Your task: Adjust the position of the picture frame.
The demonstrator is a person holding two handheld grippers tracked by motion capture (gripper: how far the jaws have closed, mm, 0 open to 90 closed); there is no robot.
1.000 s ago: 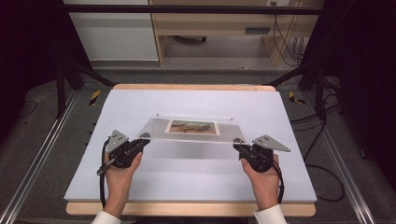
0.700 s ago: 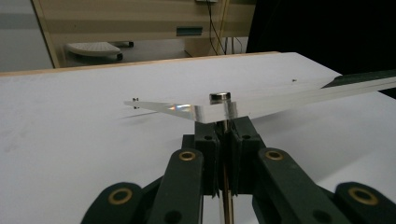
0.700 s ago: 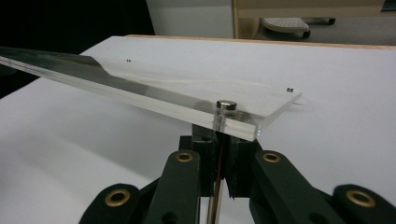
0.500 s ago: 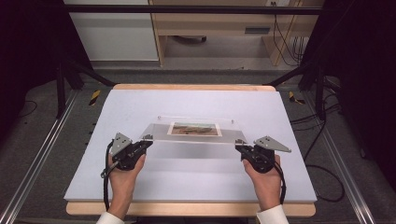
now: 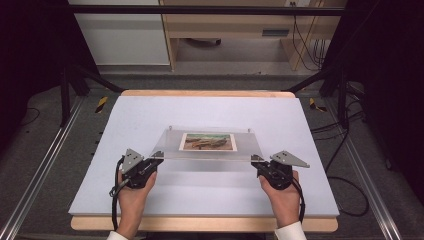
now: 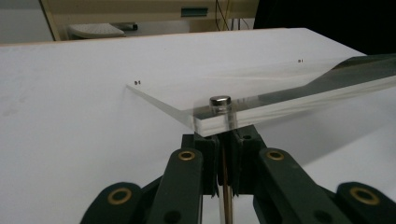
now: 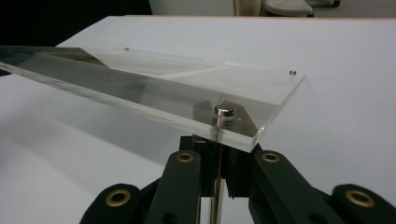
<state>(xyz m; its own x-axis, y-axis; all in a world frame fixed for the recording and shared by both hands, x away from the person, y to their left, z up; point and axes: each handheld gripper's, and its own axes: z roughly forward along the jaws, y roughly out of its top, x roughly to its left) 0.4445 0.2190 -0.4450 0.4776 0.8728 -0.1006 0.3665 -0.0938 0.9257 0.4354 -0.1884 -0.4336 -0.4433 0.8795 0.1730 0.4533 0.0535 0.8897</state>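
I am clamping my left gripper tight on the near left corner of a clear, flat acrylic picture frame, and my right gripper is clenching its near right corner the same way. In each gripper view the corner is sitting just above my closed black jaws, a small round silver magnet resting on top of it. The frame is stretching between my two hands, its near edge lifted and its far edge lying toward the white board covering the wooden table, with a small landscape photo sandwiched at its middle.
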